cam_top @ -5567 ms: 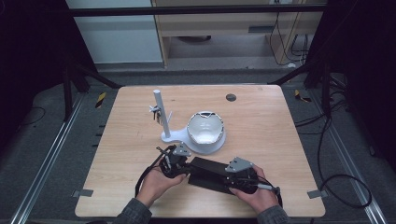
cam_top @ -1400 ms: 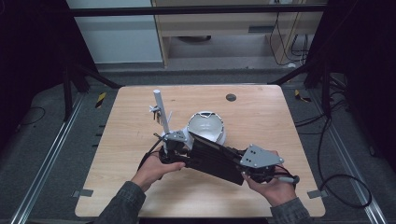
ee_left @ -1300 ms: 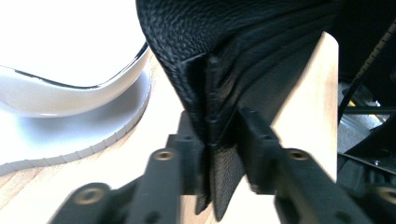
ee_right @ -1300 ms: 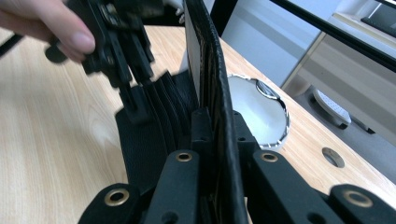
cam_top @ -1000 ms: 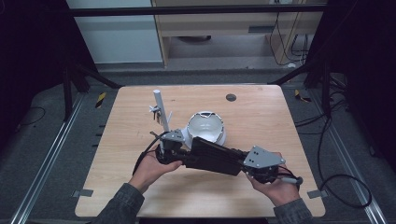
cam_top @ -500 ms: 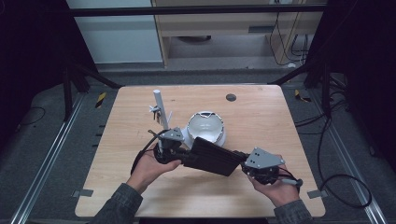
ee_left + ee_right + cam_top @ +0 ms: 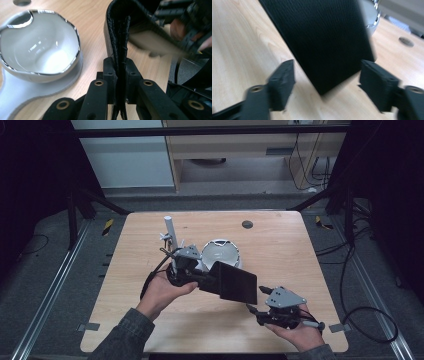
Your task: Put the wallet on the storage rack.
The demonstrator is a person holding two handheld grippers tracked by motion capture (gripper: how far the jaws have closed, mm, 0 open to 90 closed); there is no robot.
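Note:
A flat black textured case point(image 7: 235, 282) hangs above the table, tilted, held by one edge. My left gripper point(image 7: 200, 279) is shut on that edge; in the left gripper view the two jaws point(image 7: 118, 72) pinch the folded case point(image 7: 120, 30) between them. My right gripper point(image 7: 252, 310) sits low near the table's front right, apart from the case. Its jaws have just been opening and stand wide, pressing on nothing. In the right gripper view, the case's corner point(image 7: 322, 37) hangs just ahead of the right gripper point(image 7: 328, 75).
A white bowl point(image 7: 221, 252) rests on a pale base plate point(image 7: 15, 90) just behind the case, with a white upright post point(image 7: 169, 232) at its left. A small dark round hole point(image 7: 247, 224) marks the far table. Cables trail off the right side.
The right gripper has let go of the case, opened and sunk toward the front edge. The left gripper has risen, lifting the case, which now hangs from it alone.

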